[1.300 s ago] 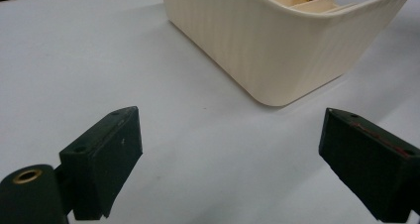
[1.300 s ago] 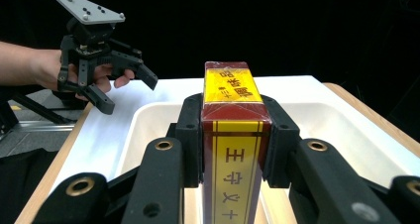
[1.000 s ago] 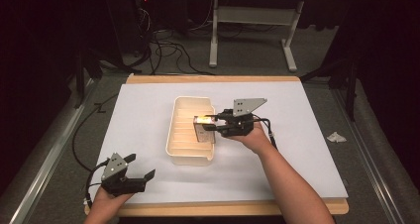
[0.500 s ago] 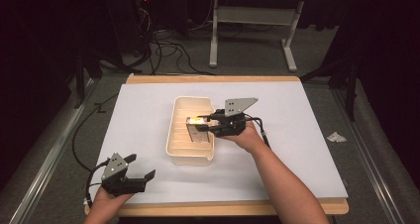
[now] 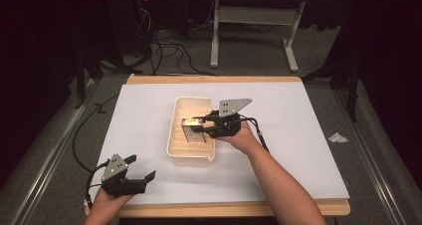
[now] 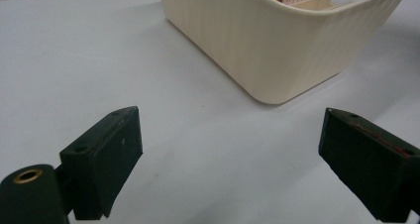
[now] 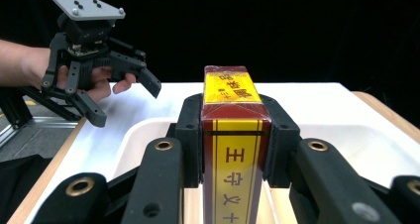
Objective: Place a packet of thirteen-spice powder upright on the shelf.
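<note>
2 grippers: both in frame
box (image 7: 233, 135): yellow top, dark red edges, red characters
right gripper (image 5: 198, 126): clamps box over cream bin (image 5: 171, 140), center
left gripper (image 5: 140, 168): jaws wide, lower left

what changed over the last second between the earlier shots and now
Very little. The right gripper, shut on the red and yellow box, shifted slightly toward the person's left, deeper over the cream bin; no grasp or release. The left gripper stayed open at the near left of the white table, and the bin kept its place.
</note>
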`<state>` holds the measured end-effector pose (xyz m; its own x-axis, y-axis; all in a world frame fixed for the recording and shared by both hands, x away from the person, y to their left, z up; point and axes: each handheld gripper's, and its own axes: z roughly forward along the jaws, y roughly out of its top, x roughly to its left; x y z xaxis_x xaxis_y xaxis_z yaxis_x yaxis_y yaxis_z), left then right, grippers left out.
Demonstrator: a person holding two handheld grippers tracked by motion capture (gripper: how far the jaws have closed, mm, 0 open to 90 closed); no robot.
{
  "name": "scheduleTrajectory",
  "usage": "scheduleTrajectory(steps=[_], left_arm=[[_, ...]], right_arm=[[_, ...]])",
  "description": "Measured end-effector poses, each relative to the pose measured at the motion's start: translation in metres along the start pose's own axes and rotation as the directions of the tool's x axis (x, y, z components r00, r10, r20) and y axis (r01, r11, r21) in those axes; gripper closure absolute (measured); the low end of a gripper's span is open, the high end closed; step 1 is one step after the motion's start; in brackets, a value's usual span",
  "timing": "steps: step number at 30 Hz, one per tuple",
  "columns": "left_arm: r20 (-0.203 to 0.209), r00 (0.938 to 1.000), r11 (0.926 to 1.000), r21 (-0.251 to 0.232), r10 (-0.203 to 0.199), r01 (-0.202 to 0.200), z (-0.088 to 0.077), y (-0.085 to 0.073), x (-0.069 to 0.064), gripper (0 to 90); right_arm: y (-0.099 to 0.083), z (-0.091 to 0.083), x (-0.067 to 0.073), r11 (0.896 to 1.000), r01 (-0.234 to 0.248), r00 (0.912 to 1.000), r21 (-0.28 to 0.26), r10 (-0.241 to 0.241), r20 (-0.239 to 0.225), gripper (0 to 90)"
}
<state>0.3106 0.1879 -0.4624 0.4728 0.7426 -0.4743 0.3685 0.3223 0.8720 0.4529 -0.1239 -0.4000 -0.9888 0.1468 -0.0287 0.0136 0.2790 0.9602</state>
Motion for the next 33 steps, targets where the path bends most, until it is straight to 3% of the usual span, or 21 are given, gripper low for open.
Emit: scheduleTrajectory(steps=[16,33], left_arm=[[0.0,1.0,1.0,0.008,0.003,-0.003,0.0,-0.001,0.0,10.4],[0.0,1.0,1.0,0.009,0.004,-0.004,0.001,-0.001,0.0,10.5]], right_arm=[[-0.018,0.012,0.001,0.999,-0.021,0.9998,0.049,0.021,0.007,67.1],[-0.025,0.011,0.003,0.998,-0.035,0.9987,0.044,0.034,0.039,65.9]])
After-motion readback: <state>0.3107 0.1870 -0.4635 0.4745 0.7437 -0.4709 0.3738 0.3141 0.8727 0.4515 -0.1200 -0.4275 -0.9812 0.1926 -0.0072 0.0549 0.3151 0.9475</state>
